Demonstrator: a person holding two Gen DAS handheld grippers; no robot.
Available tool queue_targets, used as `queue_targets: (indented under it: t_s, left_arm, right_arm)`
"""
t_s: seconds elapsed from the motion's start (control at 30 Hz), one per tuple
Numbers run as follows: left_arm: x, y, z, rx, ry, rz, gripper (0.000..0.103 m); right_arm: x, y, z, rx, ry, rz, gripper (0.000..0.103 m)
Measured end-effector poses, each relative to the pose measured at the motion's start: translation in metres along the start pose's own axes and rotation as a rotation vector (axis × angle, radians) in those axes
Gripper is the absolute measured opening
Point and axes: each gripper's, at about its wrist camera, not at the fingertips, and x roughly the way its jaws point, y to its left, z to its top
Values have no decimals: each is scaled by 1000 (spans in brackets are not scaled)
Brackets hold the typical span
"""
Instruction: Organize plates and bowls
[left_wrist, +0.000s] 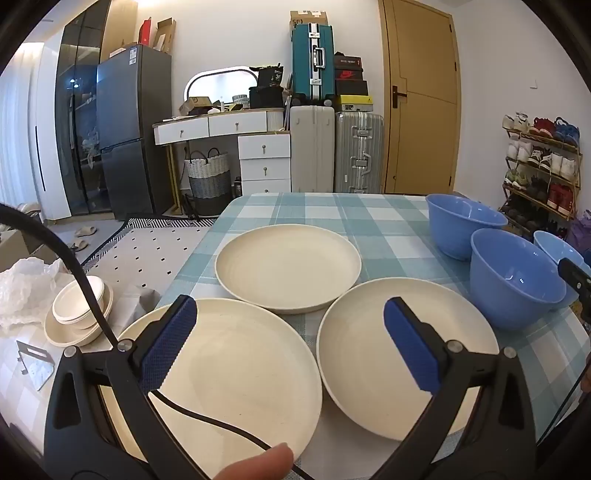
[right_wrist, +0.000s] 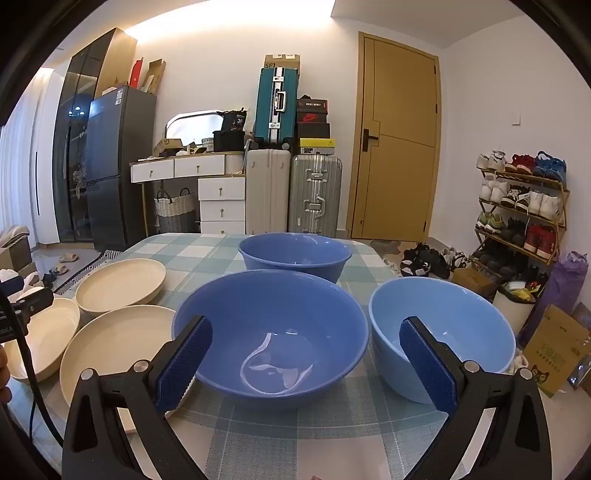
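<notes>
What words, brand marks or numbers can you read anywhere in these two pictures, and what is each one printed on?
"SF": brown cardboard box on top of the teal suitcase.
"36": black bag on the dresser; its other writing is too small to read.
Swoosh logo, no words: red shoe box.
Too blurred to read: black box above it, fridge sticker, printing on the floor carton, yellow box.

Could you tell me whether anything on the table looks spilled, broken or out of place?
Nothing stands out: three cream plates and three blue bowls sit upright, apart and empty on the checked tablecloth.
</notes>
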Motion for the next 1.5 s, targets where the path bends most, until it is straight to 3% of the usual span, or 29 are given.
queue_targets:
  t_s: [0.97,1.17,1.37,1.5]
  left_arm:
    - [1,2,1,-18,22,-10,101]
    - [1,2,1,-20,22,-10,101]
    - [1,2,1,-19,25,-9,101]
    - [1,3,1,-18,24,-9,101]
  right_arm:
    - [6,-5,-2,46,38,70,103]
    - [7,-3,-3,36,54,51,103]
    - [0,0,-2,-12,0,19,103]
    - [3,1,-2,-8,18,49,103]
